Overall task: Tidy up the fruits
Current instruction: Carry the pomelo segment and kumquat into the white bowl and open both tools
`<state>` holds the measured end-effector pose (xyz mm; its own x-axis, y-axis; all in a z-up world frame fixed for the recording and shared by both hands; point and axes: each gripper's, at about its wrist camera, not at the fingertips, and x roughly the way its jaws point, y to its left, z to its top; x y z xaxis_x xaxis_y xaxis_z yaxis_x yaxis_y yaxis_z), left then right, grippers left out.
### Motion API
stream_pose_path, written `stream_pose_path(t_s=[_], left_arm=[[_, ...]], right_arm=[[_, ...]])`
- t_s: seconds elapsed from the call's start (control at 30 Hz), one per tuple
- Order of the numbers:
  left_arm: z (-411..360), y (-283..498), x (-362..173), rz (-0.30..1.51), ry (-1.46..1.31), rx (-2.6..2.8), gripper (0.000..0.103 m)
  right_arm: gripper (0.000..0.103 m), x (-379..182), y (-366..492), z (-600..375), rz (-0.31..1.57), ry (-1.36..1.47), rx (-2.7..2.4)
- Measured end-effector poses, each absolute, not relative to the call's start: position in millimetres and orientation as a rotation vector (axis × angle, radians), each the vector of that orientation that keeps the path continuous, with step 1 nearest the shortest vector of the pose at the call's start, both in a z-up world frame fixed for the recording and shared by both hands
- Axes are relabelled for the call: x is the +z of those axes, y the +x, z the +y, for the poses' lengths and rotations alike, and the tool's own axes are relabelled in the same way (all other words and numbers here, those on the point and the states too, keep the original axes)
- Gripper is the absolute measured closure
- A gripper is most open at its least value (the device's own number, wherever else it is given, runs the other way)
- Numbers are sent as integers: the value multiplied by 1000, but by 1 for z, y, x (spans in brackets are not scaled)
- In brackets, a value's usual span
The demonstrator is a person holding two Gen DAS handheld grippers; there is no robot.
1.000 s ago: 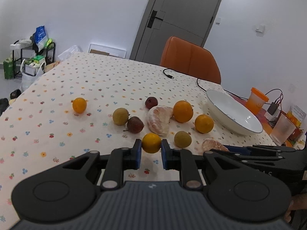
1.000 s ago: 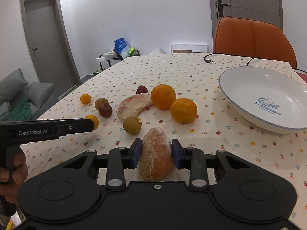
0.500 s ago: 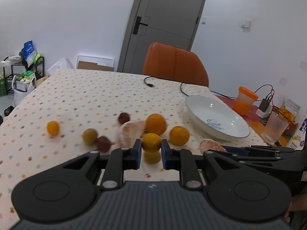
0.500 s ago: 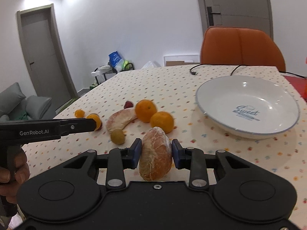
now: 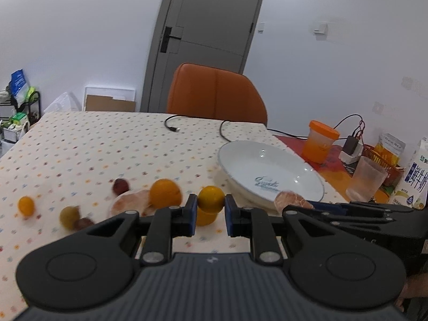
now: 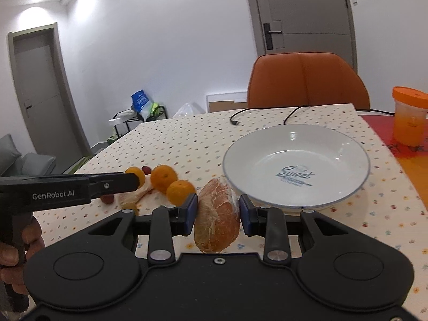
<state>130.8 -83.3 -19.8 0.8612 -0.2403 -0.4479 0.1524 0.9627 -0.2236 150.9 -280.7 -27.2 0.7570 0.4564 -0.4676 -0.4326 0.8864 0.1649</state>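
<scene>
My left gripper (image 5: 210, 211) is shut on a small yellow-orange citrus (image 5: 210, 200) and holds it above the table, left of the white plate (image 5: 235, 157). My right gripper (image 6: 218, 211) is shut on a peeled pomelo segment (image 6: 217, 219) and holds it just before the plate's near-left rim (image 6: 232, 187). The plate holds nothing. In the right wrist view the left gripper (image 6: 136, 180) with its citrus (image 6: 136, 174) reaches in from the left. Oranges (image 6: 163, 178), another pomelo piece (image 5: 131, 206) and small dark and green fruits (image 5: 69, 215) lie on the dotted tablecloth.
An orange chair (image 5: 216, 96) stands behind the table. A black cable (image 5: 198, 125) lies beyond the plate. An orange-lidded cup (image 5: 319, 141), a clear glass (image 5: 367, 182), a milk carton (image 5: 416, 176) and a charger stand at the right edge.
Both grippers have lifted with their fruit and moved right toward the plate. The loose fruits on the cloth have slid left and lower in both views.
</scene>
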Motion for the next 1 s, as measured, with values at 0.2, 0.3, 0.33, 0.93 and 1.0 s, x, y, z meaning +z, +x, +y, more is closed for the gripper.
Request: stream_pose_path(t_s=[0.2,0.3,0.33,0.93,1.0], left_arm=[[-100,143,-15,487,-171,-234,83],[-106,150,-14,488,-165,-242,83],[-108,152,-14,489,-164,-246,83],[-147,201,-17,518,-132,-274,83],[-153,207,-21,528,-128,-278,83]], right_arm=[[71,-28,159,-295,514,69,451],[71,-27,162,-302,506,76,439],[71,-27,164,-305,504,77,437],[71,-38,202,-338,505,145,351],[71,-39,205,-340,509,150,347]])
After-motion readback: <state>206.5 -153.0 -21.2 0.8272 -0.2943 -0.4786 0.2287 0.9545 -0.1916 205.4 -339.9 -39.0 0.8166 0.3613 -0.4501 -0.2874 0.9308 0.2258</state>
